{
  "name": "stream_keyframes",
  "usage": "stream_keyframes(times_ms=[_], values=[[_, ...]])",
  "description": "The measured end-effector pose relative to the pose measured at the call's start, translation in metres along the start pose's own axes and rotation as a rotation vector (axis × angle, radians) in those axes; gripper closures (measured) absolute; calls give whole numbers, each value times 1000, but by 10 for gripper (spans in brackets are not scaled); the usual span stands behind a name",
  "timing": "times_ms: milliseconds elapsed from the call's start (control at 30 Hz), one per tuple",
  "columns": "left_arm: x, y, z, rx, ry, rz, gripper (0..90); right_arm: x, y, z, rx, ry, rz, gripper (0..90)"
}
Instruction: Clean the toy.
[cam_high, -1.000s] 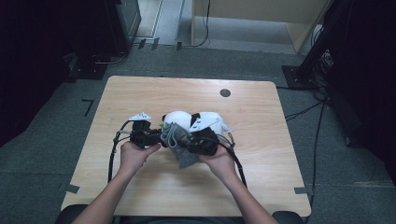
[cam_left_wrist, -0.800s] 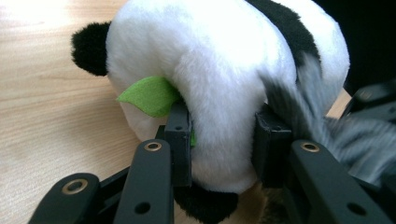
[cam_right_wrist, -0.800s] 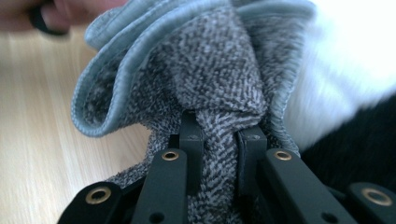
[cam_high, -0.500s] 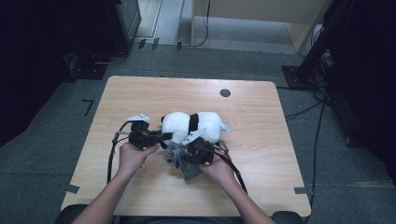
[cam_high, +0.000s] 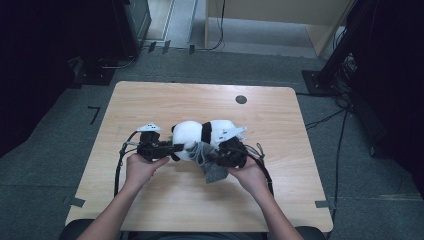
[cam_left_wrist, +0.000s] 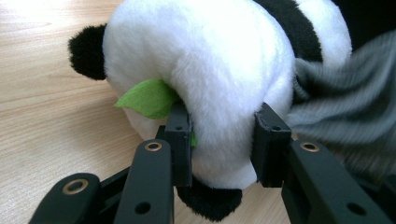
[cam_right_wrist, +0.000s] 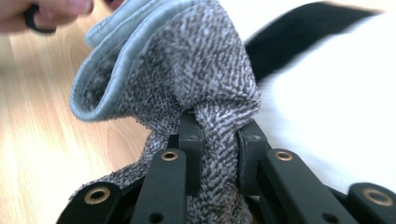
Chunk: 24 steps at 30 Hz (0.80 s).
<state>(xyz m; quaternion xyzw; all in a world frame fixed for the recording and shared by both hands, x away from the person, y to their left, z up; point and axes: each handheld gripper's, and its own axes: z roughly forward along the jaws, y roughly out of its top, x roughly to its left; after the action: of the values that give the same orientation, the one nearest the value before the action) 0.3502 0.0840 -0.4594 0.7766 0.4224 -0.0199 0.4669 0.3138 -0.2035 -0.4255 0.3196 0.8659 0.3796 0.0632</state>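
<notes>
**Panda toy and grey cloth gripped at the near middle of the table**

A plush panda (cam_high: 202, 135) is seen lying on its side on the wooden table (cam_high: 280, 120), near the middle and toward the near edge. It is white with a black band across its body; a black ear and a green felt leaf (cam_left_wrist: 147, 98) are shown in the left gripper view.

The left gripper (cam_high: 172, 148) is held in the person's left hand (cam_high: 141, 167) and is pointed rightward at the toy. Its jaws are closed partway on a white rounded part of the panda, with plush bulging between the pads, as shown in the left gripper view (cam_left_wrist: 223, 144).

The right gripper (cam_high: 216, 156) is held in the right hand (cam_high: 250, 175), just right of and nearer than the toy. A grey knitted cloth (cam_high: 212, 165) with a pale blue hem is pinched between its jaws, which are drawn narrow on a fold of it in the right gripper view (cam_right_wrist: 219, 158). The cloth is draped against the panda's near side and hangs down onto the tabletop.

A small dark round disc (cam_high: 241, 99) is set in the table near its far edge, well apart from the toy. Cables are trailed from both grippers across the table.
</notes>
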Motion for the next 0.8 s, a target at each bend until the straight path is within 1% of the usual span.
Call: stream_keyframes(times_ms=[167, 300, 367, 467, 600, 767, 800], values=[[0, -1, 0, -3, -5, -2, 646, -16, -3, -23, -52, -22, 40, 772], [1, -1, -1, -3, -6, -4, 646, -27, -5, -43, -98, -75, 64, 772], [1, -2, -1, -7, -11, -9, 646, -34, -8, -53, -122, -103, 84, 773], [3, -2, -3, -10, -10, -12, 646, -46, -15, -65, -139, -147, 123, 773], [4, -3, -4, -16, -9, -15, 645, -63, -27, -72, -141, -201, 169, 772], [4, -4, -6, -20, -7, -16, 640, -87, -46, -73, -136, -238, 252, 770], [5, -4, -6, -23, -7, -17, 638, -91, -50, -73, -133, -243, 262, 770]])
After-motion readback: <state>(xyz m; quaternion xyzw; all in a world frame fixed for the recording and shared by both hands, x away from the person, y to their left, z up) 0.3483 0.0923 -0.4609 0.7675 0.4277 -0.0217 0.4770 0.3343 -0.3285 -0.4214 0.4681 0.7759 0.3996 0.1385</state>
